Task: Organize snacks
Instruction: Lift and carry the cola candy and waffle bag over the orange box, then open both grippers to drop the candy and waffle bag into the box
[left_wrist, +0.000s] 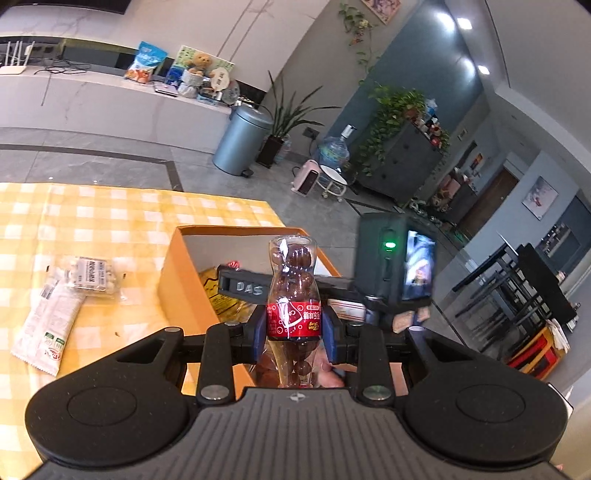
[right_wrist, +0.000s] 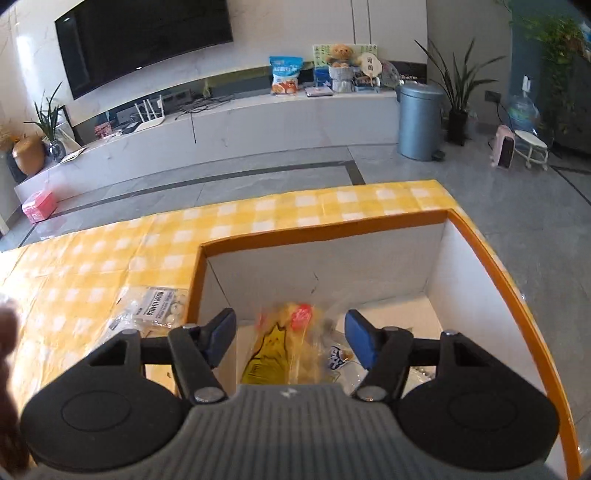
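My left gripper (left_wrist: 294, 325) is shut on a clear bottle of chocolate balls (left_wrist: 293, 291) with a red label, held upright near the orange box (left_wrist: 173, 280). My right gripper (right_wrist: 290, 339) is open and empty, hovering over the inside of the orange box (right_wrist: 491, 266), above a yellow snack bag (right_wrist: 273, 350) and other packets lying in it. A clear pack of white candies (left_wrist: 90, 277) and a white sachet (left_wrist: 48, 328) lie on the yellow checked tablecloth (left_wrist: 110, 214) left of the box. The candy pack also shows in the right wrist view (right_wrist: 159, 306).
The right gripper's body with its camera (left_wrist: 399, 266) is above the box in the left wrist view. The table's far edge (right_wrist: 258, 206) drops to a grey floor. A grey bin (right_wrist: 419, 122) and a TV bench (right_wrist: 221, 122) stand beyond.
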